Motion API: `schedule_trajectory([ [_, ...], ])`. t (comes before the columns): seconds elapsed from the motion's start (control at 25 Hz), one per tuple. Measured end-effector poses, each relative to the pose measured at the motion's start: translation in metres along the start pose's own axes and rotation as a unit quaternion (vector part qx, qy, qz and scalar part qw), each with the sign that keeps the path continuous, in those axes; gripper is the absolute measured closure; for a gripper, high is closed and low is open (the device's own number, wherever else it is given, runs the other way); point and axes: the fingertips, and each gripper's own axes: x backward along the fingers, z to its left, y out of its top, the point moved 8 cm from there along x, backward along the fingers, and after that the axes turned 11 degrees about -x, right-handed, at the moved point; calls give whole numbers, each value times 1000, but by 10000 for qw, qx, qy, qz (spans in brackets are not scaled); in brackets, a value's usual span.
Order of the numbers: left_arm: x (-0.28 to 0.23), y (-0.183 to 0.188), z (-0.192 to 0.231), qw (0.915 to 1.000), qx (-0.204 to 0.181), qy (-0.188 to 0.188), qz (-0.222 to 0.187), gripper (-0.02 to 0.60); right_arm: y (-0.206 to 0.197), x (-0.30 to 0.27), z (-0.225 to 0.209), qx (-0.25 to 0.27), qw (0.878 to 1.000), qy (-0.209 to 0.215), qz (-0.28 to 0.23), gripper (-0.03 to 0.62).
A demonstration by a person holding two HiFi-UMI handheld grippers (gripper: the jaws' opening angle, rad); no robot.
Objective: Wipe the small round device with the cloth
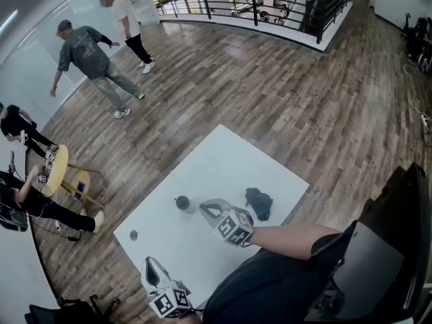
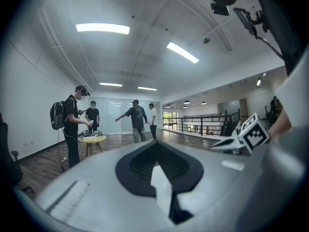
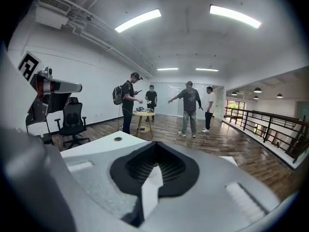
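Note:
The small round dark device [image 1: 182, 202] stands near the middle of the white table [image 1: 223, 160]. A crumpled dark cloth [image 1: 259, 203] lies on the table to its right, with nothing touching it. My right gripper [image 1: 203, 205] hovers between the two with its tips just right of the device. Its jaws are shut and empty, and they meet at a point in the right gripper view [image 3: 155, 144]. Over the table's near edge, my left gripper [image 1: 150, 262] also looks shut and empty [image 2: 155, 143]. Neither gripper view shows the device or the cloth.
A small round hole [image 1: 133, 235] sits in the table's left corner. Wooden floor surrounds the table. Several people stand or sit at the far left around a small round yellow table [image 1: 55, 169]. A black railing [image 1: 270, 9] runs along the back, and an office chair [image 3: 72, 122] stands by the wall.

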Motion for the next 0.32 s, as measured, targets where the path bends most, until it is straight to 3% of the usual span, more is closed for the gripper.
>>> schedule_trajectory([
  [0.32,6,-7,3,9999,9,101,26,577,-4,2,3,103,9999,30,54,592],
])
